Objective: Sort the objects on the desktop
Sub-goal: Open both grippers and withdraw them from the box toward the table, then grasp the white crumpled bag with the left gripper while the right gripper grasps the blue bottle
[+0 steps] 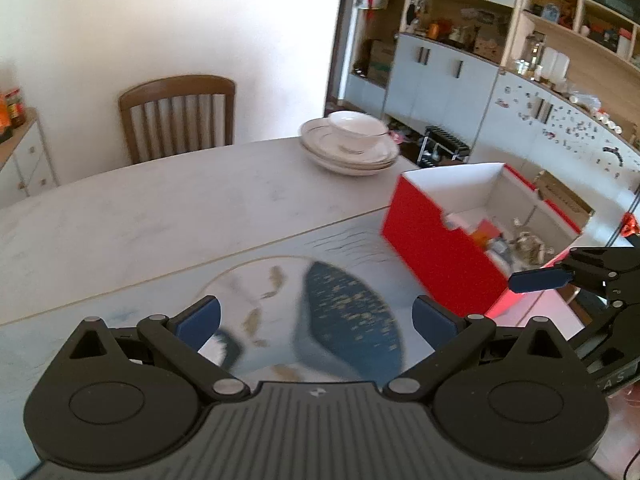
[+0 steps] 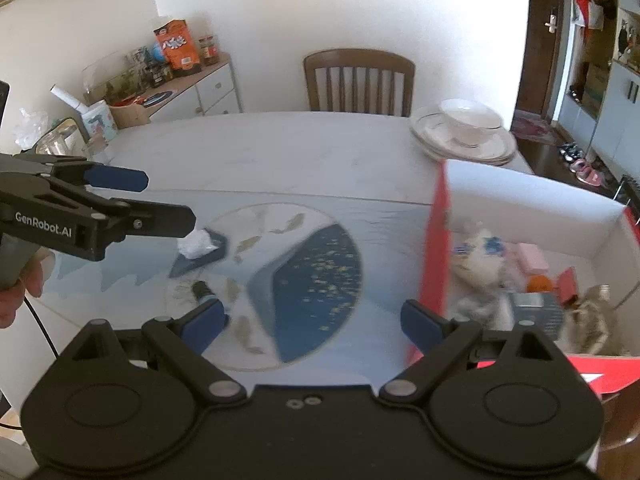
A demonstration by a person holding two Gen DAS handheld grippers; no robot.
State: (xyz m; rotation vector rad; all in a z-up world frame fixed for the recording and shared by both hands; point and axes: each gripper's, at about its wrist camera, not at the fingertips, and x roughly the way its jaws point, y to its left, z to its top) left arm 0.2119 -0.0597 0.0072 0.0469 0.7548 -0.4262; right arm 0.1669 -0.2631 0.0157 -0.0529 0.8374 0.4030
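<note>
Nearest the lens, the left tongs [image 1: 316, 320] stood spread as wide as they go, blue pads apart over the printed mat [image 1: 348, 312] with nothing between them; the right tongs [image 2: 314, 320] were likewise wide open and empty, one pad just beside the wall of the red box [image 2: 434, 264]. On the surface [image 2: 260, 148], the things not yet sorted lay toward the left side of the mat — a crumpled white wad [image 2: 196, 243] resting on a dark, flat, wedge-shaped piece [image 2: 200, 262], and a small dark cylinder [image 2: 202, 291] close to the right tongs' left pad. The wad looked light and soft, likely to squash, so a pinch across its middle should do; the cylinder looked stiff and smooth and apt to roll, best taken across its body rather than by an end. The flat wedge seemed the awkward one — thin against the mat, it probably needed an edge lifted first. The box already held a jumble of items, blurred, at the mat's right. Stacked plates with a cup [image 1: 352, 128] sat near the far edge, fragile and best left alone.
</note>
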